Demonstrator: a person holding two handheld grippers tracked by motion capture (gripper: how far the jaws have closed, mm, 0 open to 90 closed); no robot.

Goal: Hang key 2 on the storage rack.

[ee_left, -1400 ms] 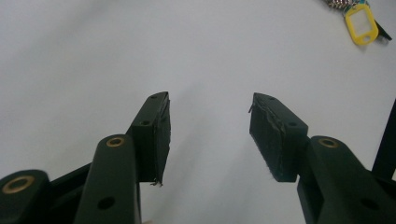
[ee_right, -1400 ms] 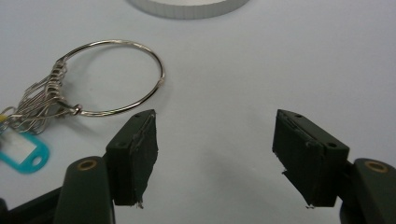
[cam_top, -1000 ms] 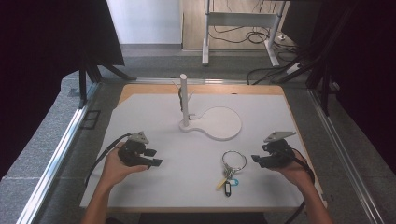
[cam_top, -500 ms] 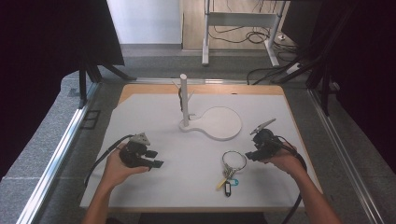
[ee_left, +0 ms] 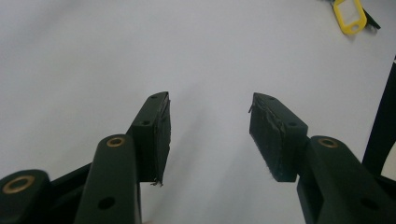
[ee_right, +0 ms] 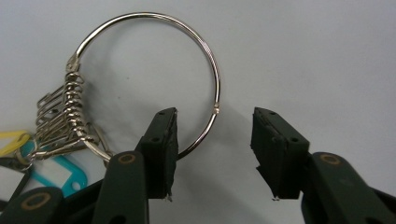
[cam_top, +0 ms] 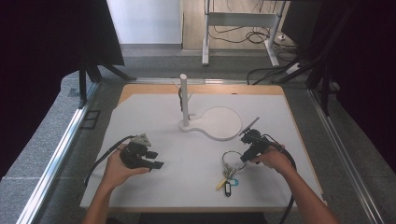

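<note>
A bunch of keys lies on the white board (cam_top: 140, 116): a large metal ring (cam_top: 230, 157) carrying several small clips (ee_right: 60, 112), a blue tag (ee_right: 65, 172) and a yellow tag (ee_right: 11, 140). My right gripper (cam_top: 243, 157) points down at the ring's right side. In the right gripper view the ring's wire (ee_right: 215, 79) runs between the jaws of the right gripper (ee_right: 215, 114). They have just been closing, but neither pad touches the wire. My left gripper (cam_top: 156, 162) rests still at the board's front left, and in its own view the left gripper (ee_left: 210, 100) is open on nothing.
A white post (cam_top: 184, 98) with small side pegs rises from a round flat base (cam_top: 219, 122) at the board's middle back. The yellow tag (ee_left: 348, 14) shows far off in the left gripper view. A cable (cam_top: 287, 158) trails from the right gripper.
My right hand has moved left and slightly down from the board's right side to the key ring, and its gripper now tips down onto it. The left hand has not moved.
</note>
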